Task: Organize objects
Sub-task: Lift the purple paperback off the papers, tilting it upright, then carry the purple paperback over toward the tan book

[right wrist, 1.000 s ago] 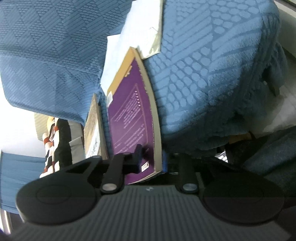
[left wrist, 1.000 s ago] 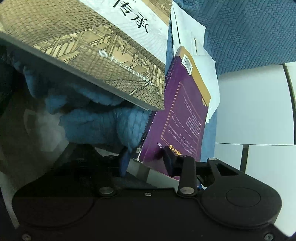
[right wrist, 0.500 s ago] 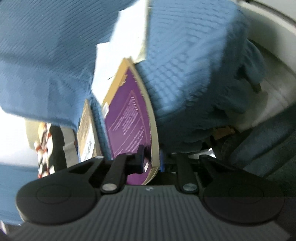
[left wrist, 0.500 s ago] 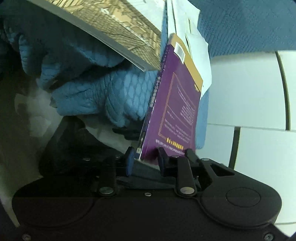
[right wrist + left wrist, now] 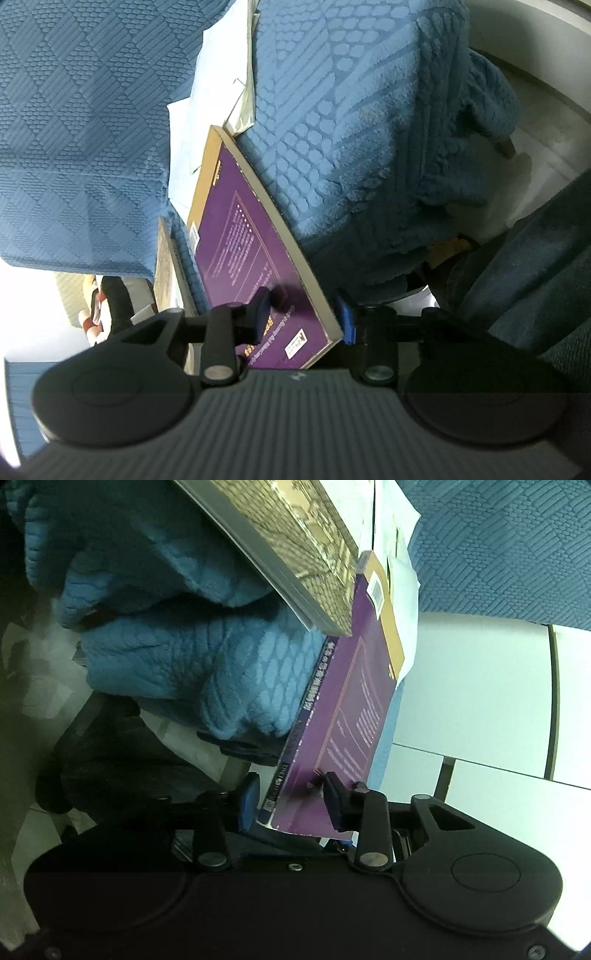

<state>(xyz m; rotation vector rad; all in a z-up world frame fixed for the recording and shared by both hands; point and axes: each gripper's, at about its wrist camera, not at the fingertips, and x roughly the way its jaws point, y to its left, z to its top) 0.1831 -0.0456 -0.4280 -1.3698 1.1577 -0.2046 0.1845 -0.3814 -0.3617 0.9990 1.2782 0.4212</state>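
A purple book [image 5: 343, 716] with a tan strip along its top lies tilted against a blue quilted cover [image 5: 207, 672]. My left gripper [image 5: 291, 803] straddles its spine corner; the jaws are opening and the pads stand just off the book. My right gripper [image 5: 304, 319] straddles the opposite corner of the purple book [image 5: 243, 251]. Its jaws are opening too, with a gap between the left pad and the cover. A brown-gold patterned book [image 5: 295, 554] overlaps the purple book's far corner.
White papers [image 5: 395, 535] lie beyond the purple book, seen also as white papers [image 5: 214, 92] in the right wrist view. The blue cover [image 5: 351, 129] bulges on the right. White panels [image 5: 480, 701] with dark seams lie to the right. A striped object [image 5: 107, 306] sits at left.
The left gripper sank and closed in on the purple book's spine corner, then its jaws widened a little. The right jaws, shut on the book's corner before, have spread apart.
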